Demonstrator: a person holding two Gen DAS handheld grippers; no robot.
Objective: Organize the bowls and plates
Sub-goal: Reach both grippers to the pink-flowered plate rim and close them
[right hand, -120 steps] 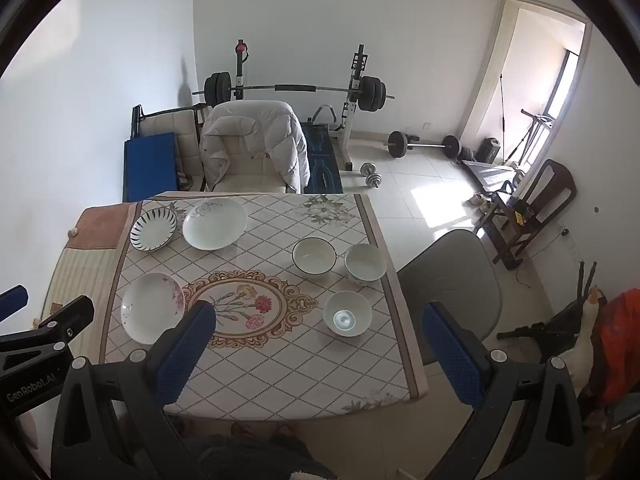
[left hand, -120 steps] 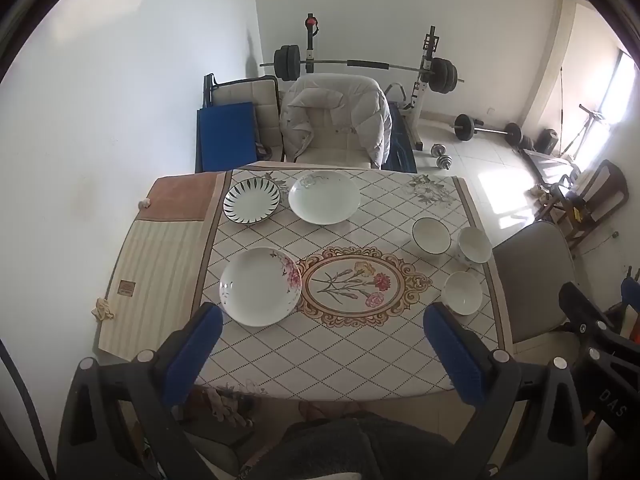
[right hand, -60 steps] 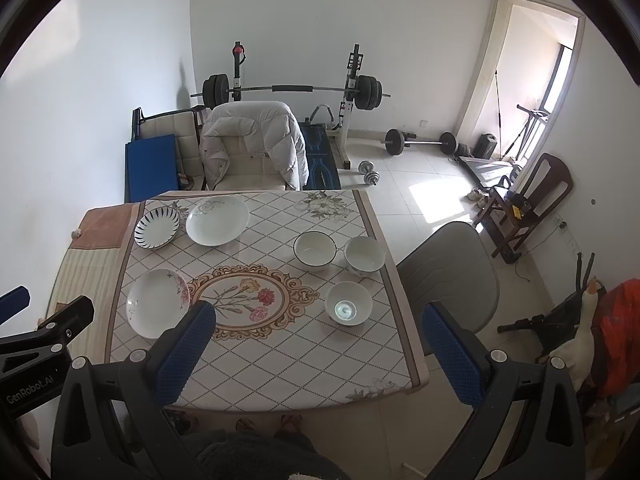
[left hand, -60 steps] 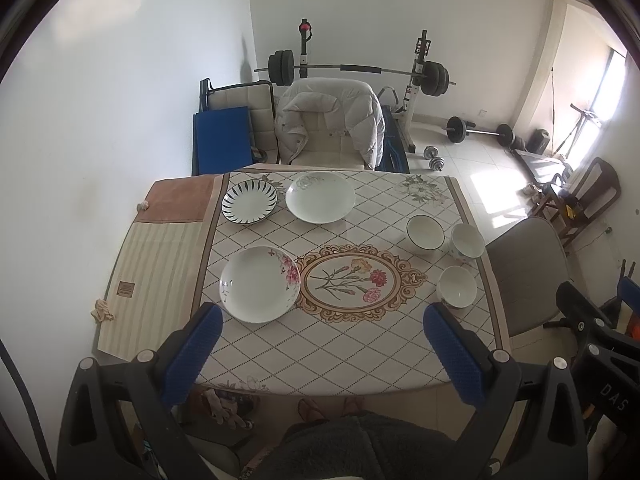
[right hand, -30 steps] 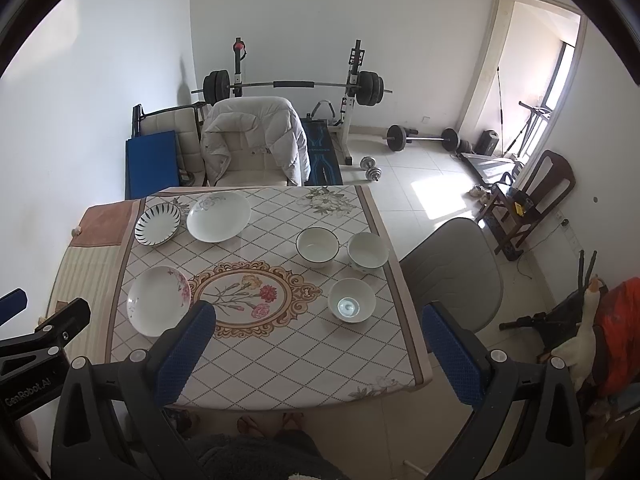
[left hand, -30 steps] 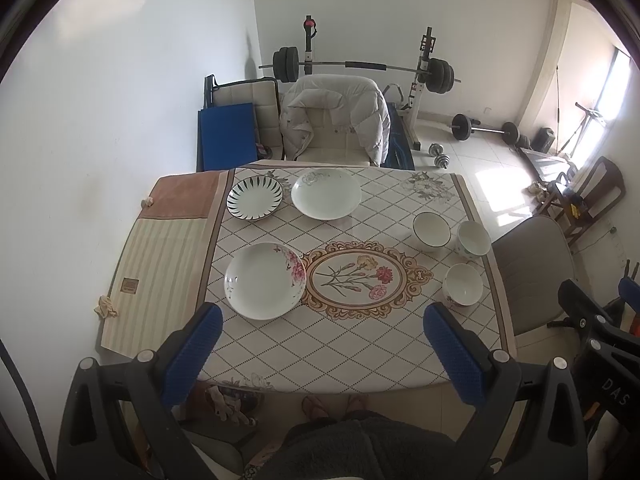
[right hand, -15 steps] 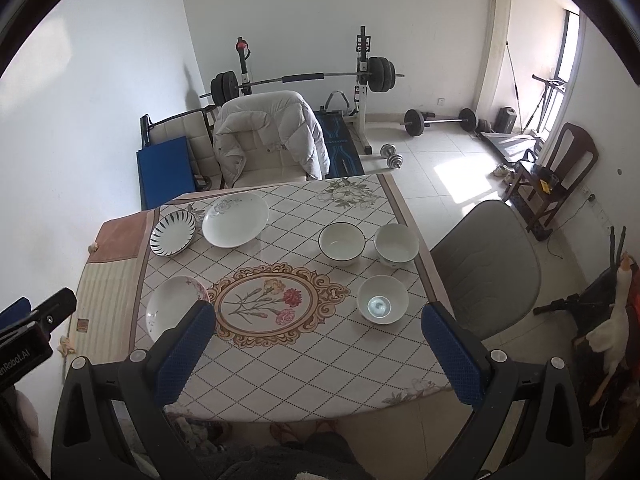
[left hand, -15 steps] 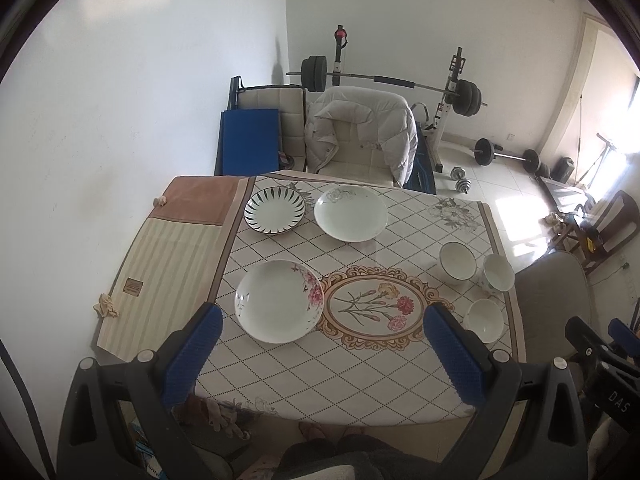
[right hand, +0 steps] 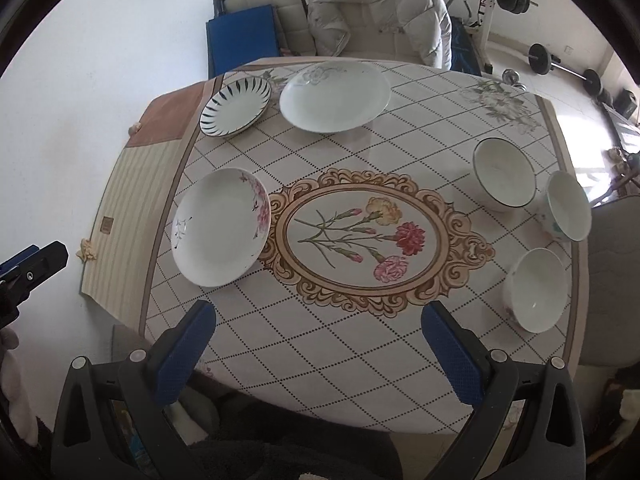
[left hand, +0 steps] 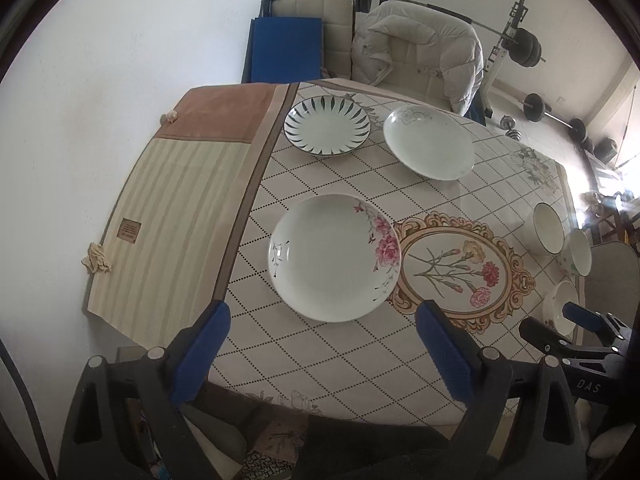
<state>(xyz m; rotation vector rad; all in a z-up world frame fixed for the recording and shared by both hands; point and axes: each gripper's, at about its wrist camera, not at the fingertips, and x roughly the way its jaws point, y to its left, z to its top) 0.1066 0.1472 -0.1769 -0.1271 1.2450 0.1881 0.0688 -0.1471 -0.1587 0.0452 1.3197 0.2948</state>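
Observation:
Three plates lie on the left half of the patterned table: a pink-flower plate, a dark-striped plate and a plain white plate. On the right half stand a dark-rimmed bowl and two white bowls. My left gripper hovers above the near rim of the pink-flower plate; its jaws are closing with nothing between them. My right gripper hangs open over the table's near middle, holding nothing.
A striped beige cloth covers the table's left end. A chair draped with a white jacket stands behind the table, and a grey chair is at its right side. Weights and a barbell rack fill the back.
Both grippers have dropped toward the table, so plates and bowls now look much bigger. The left one has shifted over the pink-flower plate. Nothing on the table has moved.

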